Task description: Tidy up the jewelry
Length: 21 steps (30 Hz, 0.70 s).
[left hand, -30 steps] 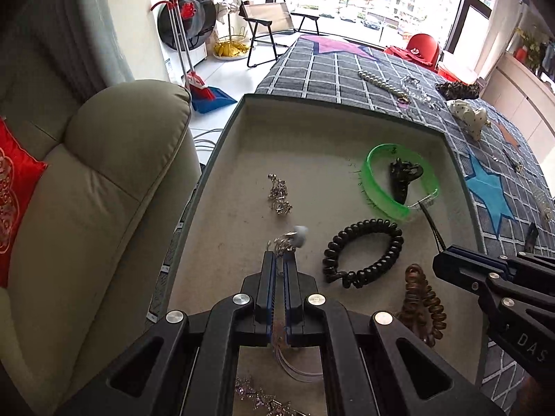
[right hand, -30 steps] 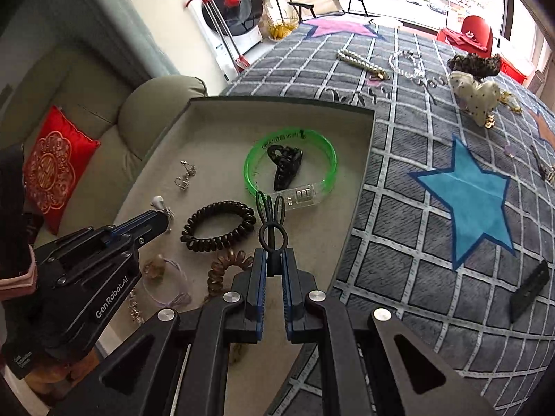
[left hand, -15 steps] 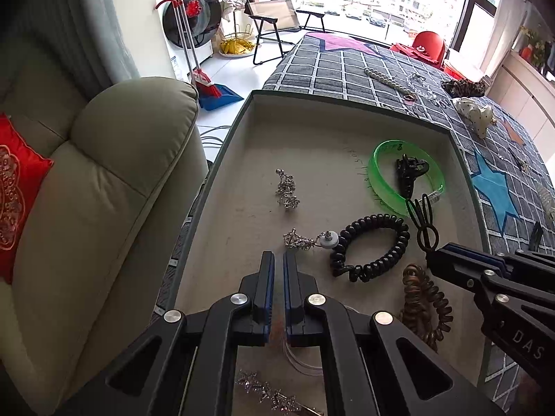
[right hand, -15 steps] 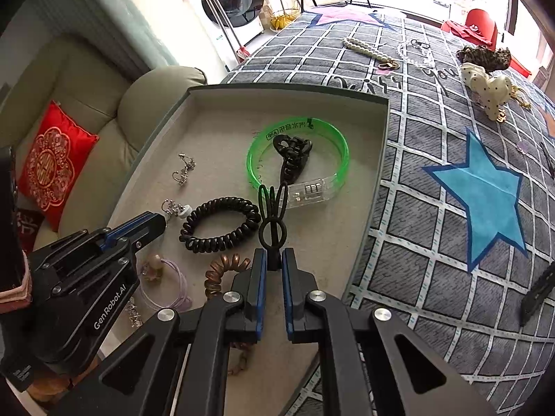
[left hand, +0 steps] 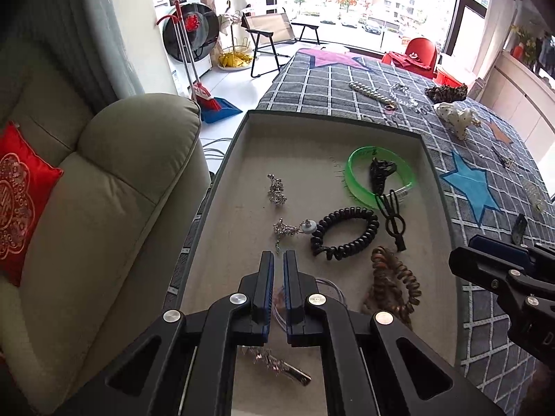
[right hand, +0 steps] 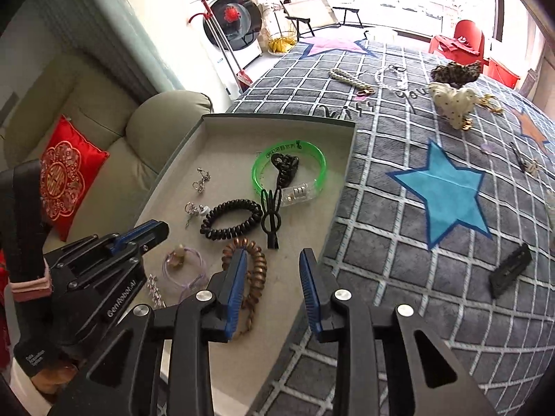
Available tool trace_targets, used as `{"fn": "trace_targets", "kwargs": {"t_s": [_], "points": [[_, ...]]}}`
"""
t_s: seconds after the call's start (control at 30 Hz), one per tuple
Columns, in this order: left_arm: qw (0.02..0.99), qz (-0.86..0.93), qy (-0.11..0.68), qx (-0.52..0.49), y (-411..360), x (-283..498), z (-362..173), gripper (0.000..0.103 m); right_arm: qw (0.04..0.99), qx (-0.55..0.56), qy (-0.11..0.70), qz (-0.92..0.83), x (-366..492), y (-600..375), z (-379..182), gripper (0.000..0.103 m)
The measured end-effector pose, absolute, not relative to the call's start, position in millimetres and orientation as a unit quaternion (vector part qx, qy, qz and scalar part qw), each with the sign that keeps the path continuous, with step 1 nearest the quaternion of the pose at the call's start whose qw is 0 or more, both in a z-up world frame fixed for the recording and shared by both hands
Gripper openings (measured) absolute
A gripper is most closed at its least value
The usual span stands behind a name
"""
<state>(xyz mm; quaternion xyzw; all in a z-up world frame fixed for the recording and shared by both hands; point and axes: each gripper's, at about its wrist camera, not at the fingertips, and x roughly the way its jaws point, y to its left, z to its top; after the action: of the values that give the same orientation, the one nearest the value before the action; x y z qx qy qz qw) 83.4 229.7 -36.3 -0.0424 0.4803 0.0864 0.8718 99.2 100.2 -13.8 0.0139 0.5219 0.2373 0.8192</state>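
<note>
Left gripper [left hand: 278, 260]: pressed together, empty.
Right gripper [right hand: 274, 260]: jaws opening, nothing between.
Black hair clip [right hand: 270, 213]: in tray [right hand: 277, 119], beside green bangle [right hand: 321, 159].
Left view only: silver clip [left hand: 277, 364].
Hard to make out: clear band [right hand: 187, 270].

This is a lived-in home, a bright living room. A beige leather sofa [left hand: 104, 187] carries a red embroidered cushion [left hand: 20, 204]. Beyond the sofa stands a front-loading washing machine [right hand: 229, 24] with a broom and dustpan [left hand: 211, 100] leaning by it, and a folding chair [left hand: 274, 34] sits before wide windows facing apartment blocks. Beside the sofa spreads a grey checked cloth with stars [right hand: 416, 208].
</note>
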Motion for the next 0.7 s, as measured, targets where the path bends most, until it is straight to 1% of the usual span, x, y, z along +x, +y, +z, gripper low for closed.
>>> {"fn": "trace_targets", "kwargs": {"t_s": [0.1, 0.13, 0.17, 0.2, 0.23, 0.27, 0.6, 0.7], "points": [[0.876, 0.096, 0.471, -0.045, 227, 73, -28, 0.007, 0.821, 0.017, 0.521, 0.233, 91, 94, -9, 0.035], [0.877, 0.097, 0.468, -0.048, 227, 69, -25, 0.017, 0.822, 0.018, 0.52, 0.231, 89, 91, -8, 0.035], [0.878, 0.098, 0.467, -0.05, 226, 65, -24, 0.037, 0.823, 0.018, 0.519, 0.23, 86, 90, -7, 0.036], [0.879, 0.106, 0.462, -0.051, 225, 60, -21, 0.091, 0.824, 0.018, 0.518, 0.228, 83, 89, -6, 0.036], [0.883, 0.114, 0.452, -0.048, 224, 54, -18, 0.103, 0.824, 0.018, 0.518, 0.228, 80, 87, -5, 0.036], [0.889, 0.119, 0.441, -0.041, 222, 49, -15, 0.103, 0.824, 0.019, 0.518, 0.228, 78, 86, -4, 0.036], [0.89, 0.117, 0.44, -0.04, 210, 13, -6, 0.103, 0.828, 0.005, 0.513, 0.229, 51, 86, 2, 0.036], [0.89, 0.124, 0.437, -0.042, 209, 3, -1, 0.103, 0.831, -0.003, 0.508, 0.228, 42, 88, 6, 0.046]]}}
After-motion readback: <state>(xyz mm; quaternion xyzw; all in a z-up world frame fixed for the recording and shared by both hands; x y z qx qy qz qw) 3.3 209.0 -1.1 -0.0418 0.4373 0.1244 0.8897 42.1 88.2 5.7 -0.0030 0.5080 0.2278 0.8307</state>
